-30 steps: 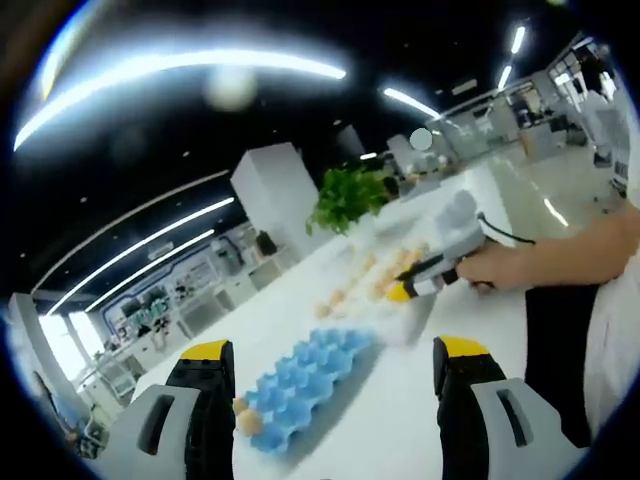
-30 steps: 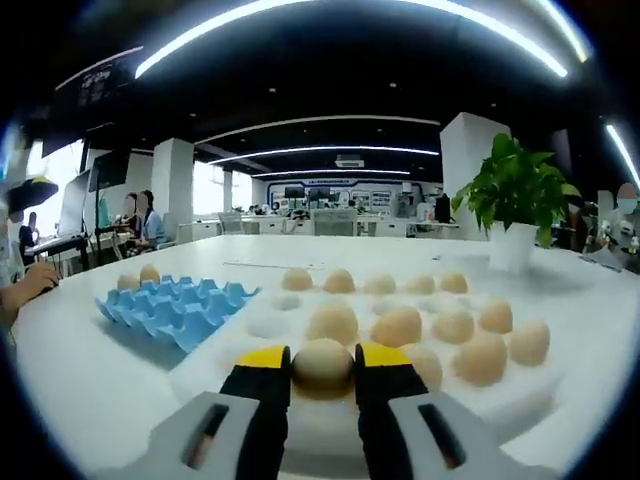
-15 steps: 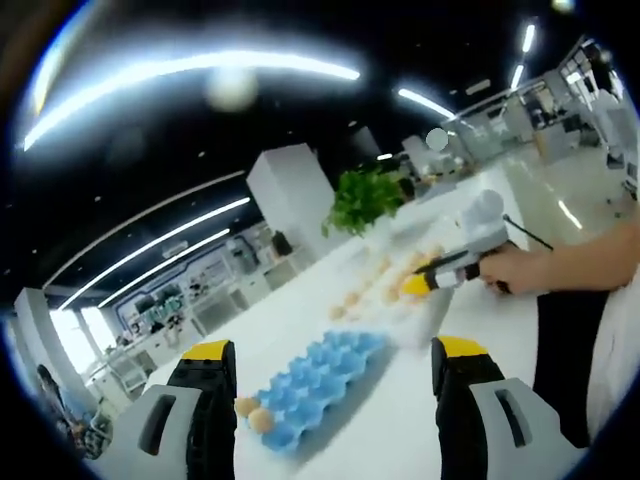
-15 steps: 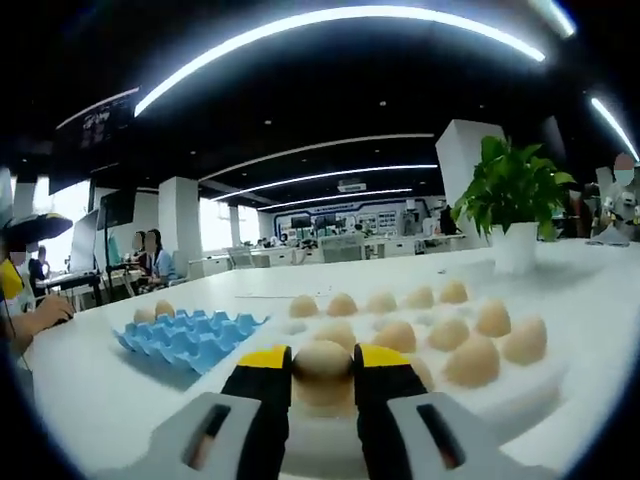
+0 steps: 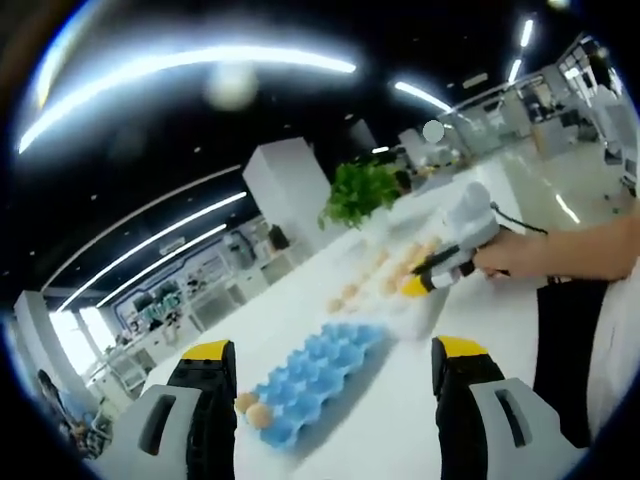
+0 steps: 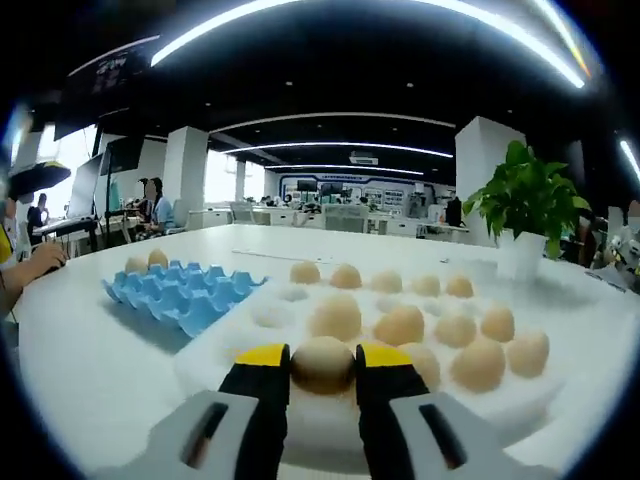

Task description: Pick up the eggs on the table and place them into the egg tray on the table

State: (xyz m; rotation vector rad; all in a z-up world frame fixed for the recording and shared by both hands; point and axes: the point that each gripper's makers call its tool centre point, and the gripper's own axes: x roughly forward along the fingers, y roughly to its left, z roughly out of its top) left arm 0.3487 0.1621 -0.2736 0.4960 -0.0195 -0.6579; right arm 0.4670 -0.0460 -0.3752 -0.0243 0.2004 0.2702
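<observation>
My right gripper (image 6: 322,368) is shut on a tan egg (image 6: 322,362), just above the near edge of a white foam holder (image 6: 250,345) that carries several more eggs (image 6: 400,325). The blue egg tray (image 6: 180,295) lies to the left with two eggs (image 6: 146,262) at its far end. In the left gripper view the left gripper (image 5: 330,370) is open and holds nothing, raised over the near end of the blue tray (image 5: 320,372), where two eggs (image 5: 252,410) sit. The right gripper (image 5: 440,275) shows there, held in a hand by the white holder.
A potted green plant (image 6: 525,215) stands behind the holder on the white table (image 6: 90,360). A person's arm and dark clothing (image 5: 575,330) lie along the table's right side in the left gripper view. People sit at desks far off (image 6: 155,210).
The right gripper still holds its egg; its view has dropped slightly toward the holder. The left gripper stays open, its view shifting a little.
</observation>
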